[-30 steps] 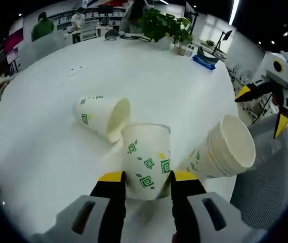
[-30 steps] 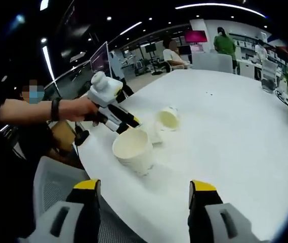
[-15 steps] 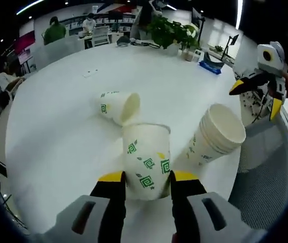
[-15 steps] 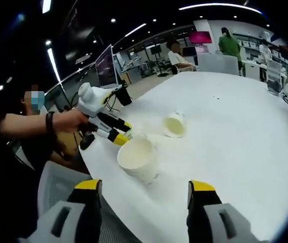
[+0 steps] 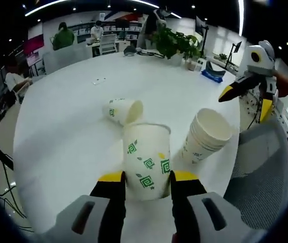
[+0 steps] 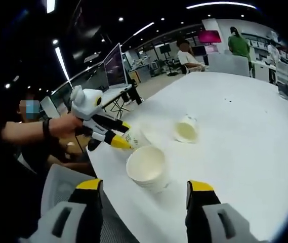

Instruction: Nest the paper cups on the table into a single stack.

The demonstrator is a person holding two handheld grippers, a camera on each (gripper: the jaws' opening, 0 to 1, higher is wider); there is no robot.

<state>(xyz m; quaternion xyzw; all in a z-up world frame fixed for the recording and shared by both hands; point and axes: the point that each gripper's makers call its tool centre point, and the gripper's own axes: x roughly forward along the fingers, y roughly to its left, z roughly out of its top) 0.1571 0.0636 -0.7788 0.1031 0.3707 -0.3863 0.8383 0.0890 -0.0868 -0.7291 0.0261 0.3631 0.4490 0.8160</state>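
In the left gripper view, the left hand-held gripper (image 5: 145,177) clamps a single paper cup (image 5: 146,158) between its yellow-tipped jaws; the cup is white with green square-spiral marks and stands mouth up, raised above the round white desk (image 5: 57,131). To its right a stack of nested cups (image 5: 204,136) stands upright on the desk near the edge. Beyond the held cup, a second loose cup (image 5: 123,110) lies on its side, mouth turned toward the camera. The right hand-held gripper (image 5: 245,98) hangs off the desk's right edge, above a grey mesh chair (image 5: 262,172).

In the right gripper view, the right hand-held gripper (image 6: 144,190) has its jaws spread wide with nothing between them. Ahead sit the stack (image 6: 148,167) and the fallen cup (image 6: 186,129). A person's hand (image 6: 65,126) carries the left hand-held gripper (image 6: 116,136) with its cup (image 6: 135,136) just beside the stack.
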